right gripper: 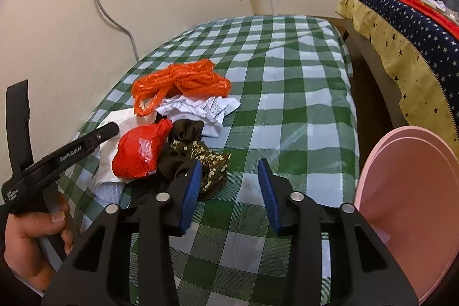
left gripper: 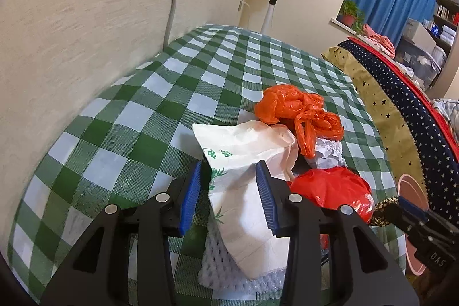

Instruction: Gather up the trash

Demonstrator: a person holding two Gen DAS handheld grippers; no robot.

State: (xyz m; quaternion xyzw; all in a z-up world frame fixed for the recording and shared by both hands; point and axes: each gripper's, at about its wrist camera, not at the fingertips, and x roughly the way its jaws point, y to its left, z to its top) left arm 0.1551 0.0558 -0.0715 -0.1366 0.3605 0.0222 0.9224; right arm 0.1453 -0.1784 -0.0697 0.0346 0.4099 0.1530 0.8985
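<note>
— How far along are you with the trash?

— Barely started, I judge. The whole heap sits on the checked counter [right gripper: 287, 82]: the orange plastic bag [right gripper: 186, 78], the crumpled paper [right gripper: 200, 108] just in front of it, the red bag [right gripper: 137, 154], a dark flowered wrapper [right gripper: 200, 159], and the white paper bag [left gripper: 246, 162] lying on a white foam net [left gripper: 218, 263].

— And your grippers?

— My left gripper [left gripper: 229, 194] has its jaws spread wide on either side of the white paper bag, not yet closed on it. My right gripper [right gripper: 229, 188] is released too, holding nothing; its left pad sits right at the flowered wrapper, with bare cloth between the pads.

— Where does it all go?

— Probably into the pink bin [right gripper: 407, 208] at my right, just beside the counter edge. I cannot see any trash in it from here, so every piece looks left to move.
</note>
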